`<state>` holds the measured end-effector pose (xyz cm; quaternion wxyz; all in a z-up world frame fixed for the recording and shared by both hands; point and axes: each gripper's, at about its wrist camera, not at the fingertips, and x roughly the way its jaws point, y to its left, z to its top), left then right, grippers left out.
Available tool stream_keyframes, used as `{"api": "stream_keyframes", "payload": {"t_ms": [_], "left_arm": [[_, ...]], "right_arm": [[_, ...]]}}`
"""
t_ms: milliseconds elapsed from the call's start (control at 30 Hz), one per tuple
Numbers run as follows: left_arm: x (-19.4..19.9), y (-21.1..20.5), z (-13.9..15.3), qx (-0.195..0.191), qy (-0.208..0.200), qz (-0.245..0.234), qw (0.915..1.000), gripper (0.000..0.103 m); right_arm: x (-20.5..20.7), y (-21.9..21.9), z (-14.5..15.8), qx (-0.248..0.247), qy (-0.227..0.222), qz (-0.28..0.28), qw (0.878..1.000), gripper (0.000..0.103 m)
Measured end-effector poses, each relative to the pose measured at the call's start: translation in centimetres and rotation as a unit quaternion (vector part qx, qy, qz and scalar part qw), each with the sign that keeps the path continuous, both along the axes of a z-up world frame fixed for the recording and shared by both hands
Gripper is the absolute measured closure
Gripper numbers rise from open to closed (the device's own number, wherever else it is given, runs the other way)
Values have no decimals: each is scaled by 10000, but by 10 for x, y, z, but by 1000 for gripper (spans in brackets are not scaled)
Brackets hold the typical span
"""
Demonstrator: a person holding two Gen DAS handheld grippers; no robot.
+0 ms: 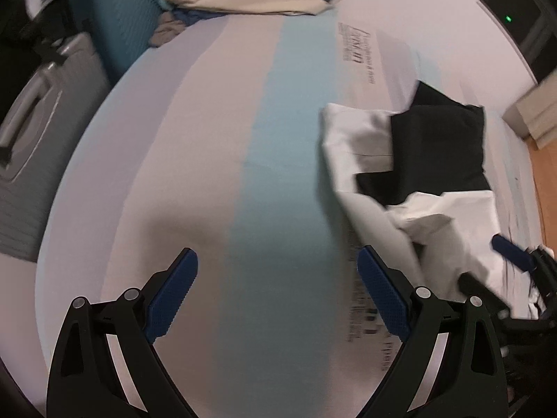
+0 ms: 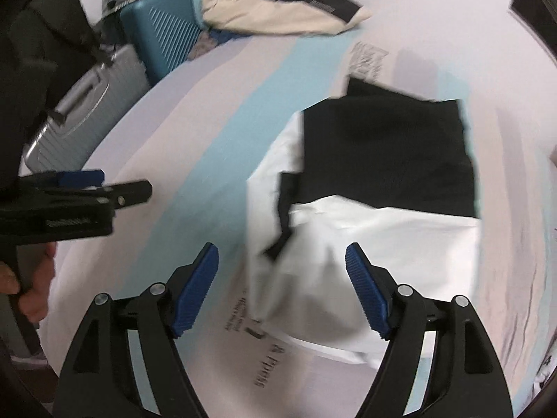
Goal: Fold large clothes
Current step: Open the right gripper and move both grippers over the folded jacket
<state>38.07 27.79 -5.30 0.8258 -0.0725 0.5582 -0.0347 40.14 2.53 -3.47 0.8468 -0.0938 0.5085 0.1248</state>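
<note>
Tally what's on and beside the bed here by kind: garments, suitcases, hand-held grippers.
Garments: 2, the black-and-white garment and the beige-and-black jacket.
Suitcases: 2, teal suitcase and grey suitcase.
Hand-held grippers: 2, left hand-held gripper and right hand-held gripper.
Total: 6.

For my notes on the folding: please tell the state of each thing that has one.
Black-and-white garment: folded, lying flat on the bed, not held.
Beige-and-black garment: unfolded, in a heap.
Left claw: open, holding nothing.
Right claw: open, above the garment.
Teal suitcase: closed.
</note>
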Motion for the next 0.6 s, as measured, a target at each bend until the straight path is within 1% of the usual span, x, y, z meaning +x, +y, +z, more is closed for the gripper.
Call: {"api": "stream_keyframes", "payload": {"t_ms": [67,167,233,300,400,467,500,600], "left_arm": [[4,-19,6,-56,-30,-123,9999,12],[17,-56,15,-278,-64,-453,9986,12],[26,-79,15,-402,-81,-638,9971,12],[37,-103,10,-527,-44,-799,9954,12],[54,-134,-7,-751,143,-942,9926,12],[67,-150,-26,-777,377,-990,9913,12],[72,-153,-35,-816,495,-940,9910,12],[86,-150,-61,-1016,860,-762,9882,12]], "right_arm": [[10,-26,10,-141,-151,-59,9998,28],[16,-67,20,-509,-293,-171,9981,26],[27,-100,22,-816,-355,-236,9958,25],[42,-131,18,-996,-325,-382,9938,21],[64,-164,3,-930,-48,-519,9943,21],[79,-181,-12,-672,237,-544,9960,21],[85,-187,-19,-528,349,-547,9965,21],[103,-200,-44,-26,791,-541,9954,21]]}}
